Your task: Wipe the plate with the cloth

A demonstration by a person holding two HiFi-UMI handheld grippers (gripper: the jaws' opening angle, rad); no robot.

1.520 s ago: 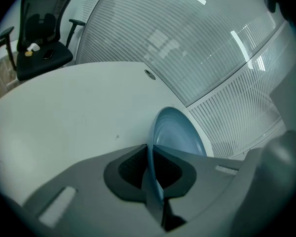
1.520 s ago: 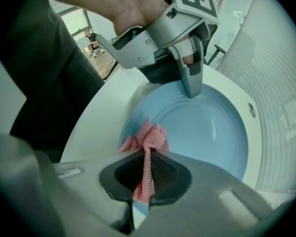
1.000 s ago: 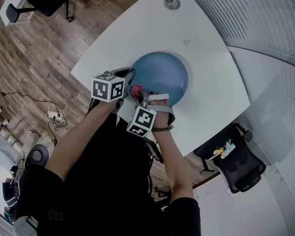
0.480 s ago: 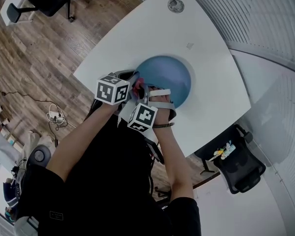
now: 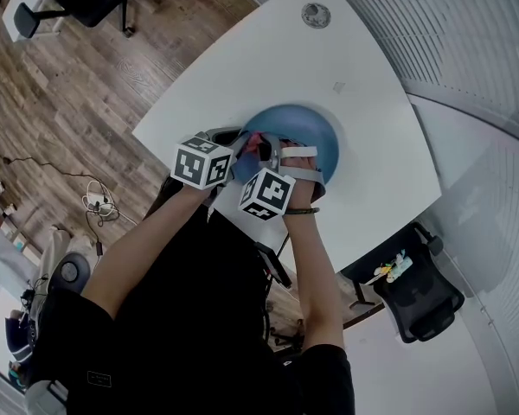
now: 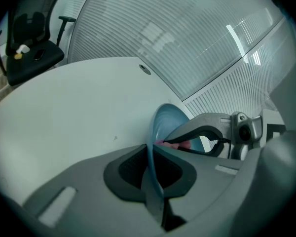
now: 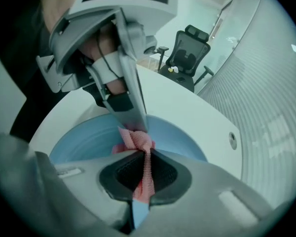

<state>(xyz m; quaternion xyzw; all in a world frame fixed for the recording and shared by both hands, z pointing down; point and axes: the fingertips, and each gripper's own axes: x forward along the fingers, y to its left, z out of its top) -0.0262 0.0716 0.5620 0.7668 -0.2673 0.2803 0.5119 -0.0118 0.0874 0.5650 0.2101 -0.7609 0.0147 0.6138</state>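
White table [image 5: 242, 76], left claw [image 6: 151, 154] clamping plate [image 6: 166, 120], right claw [image 7: 144, 157] steeply down gripping cloth [image 7: 136, 139]

Near rim of plate [image 5: 311, 132] hidden behind right hand-held gripper [image 5: 268, 150], cloth [image 5: 253, 143] mostly covered, chair [image 5: 424, 296] clutter unidentifiable.

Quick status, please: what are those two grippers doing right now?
Left gripper shut on rim of blue plate. Right gripper shut on pink cloth, over the plate. Nothing in the way.
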